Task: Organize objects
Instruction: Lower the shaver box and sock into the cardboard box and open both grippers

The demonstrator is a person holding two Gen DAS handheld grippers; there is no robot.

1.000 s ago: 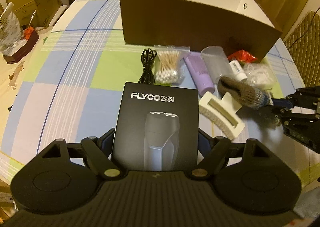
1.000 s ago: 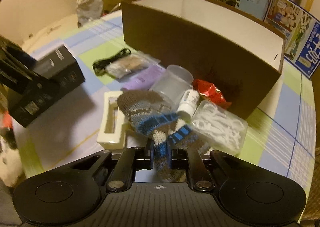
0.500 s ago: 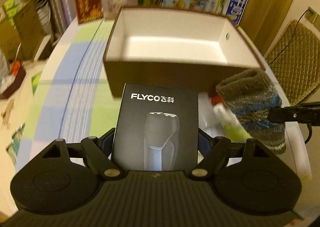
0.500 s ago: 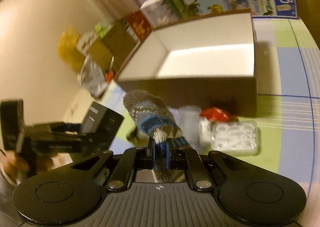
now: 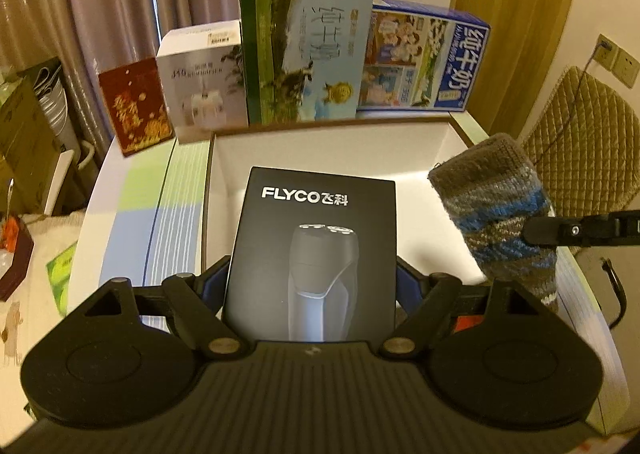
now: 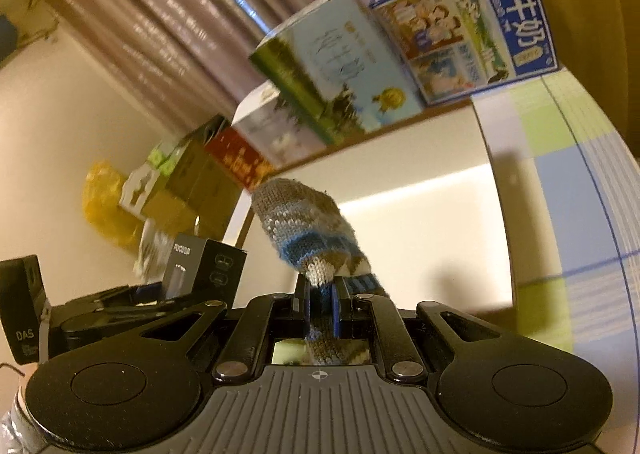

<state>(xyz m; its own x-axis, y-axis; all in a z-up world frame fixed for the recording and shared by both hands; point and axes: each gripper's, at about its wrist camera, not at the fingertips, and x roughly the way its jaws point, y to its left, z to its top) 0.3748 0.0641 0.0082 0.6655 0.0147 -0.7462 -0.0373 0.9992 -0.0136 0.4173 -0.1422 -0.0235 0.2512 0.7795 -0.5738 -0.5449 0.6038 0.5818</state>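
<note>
The left tool (image 5: 312, 278) clamps a black shaver box (image 5: 312, 254) at the frame's centre, above the open cardboard box (image 5: 448, 142). The right tool (image 6: 320, 294) pinches a knitted sock (image 6: 308, 230) tight at mid frame, over that same box's white inside.

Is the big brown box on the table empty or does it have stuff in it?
Empty where it shows: the box has only bare white floor. The near part is hidden.
</note>
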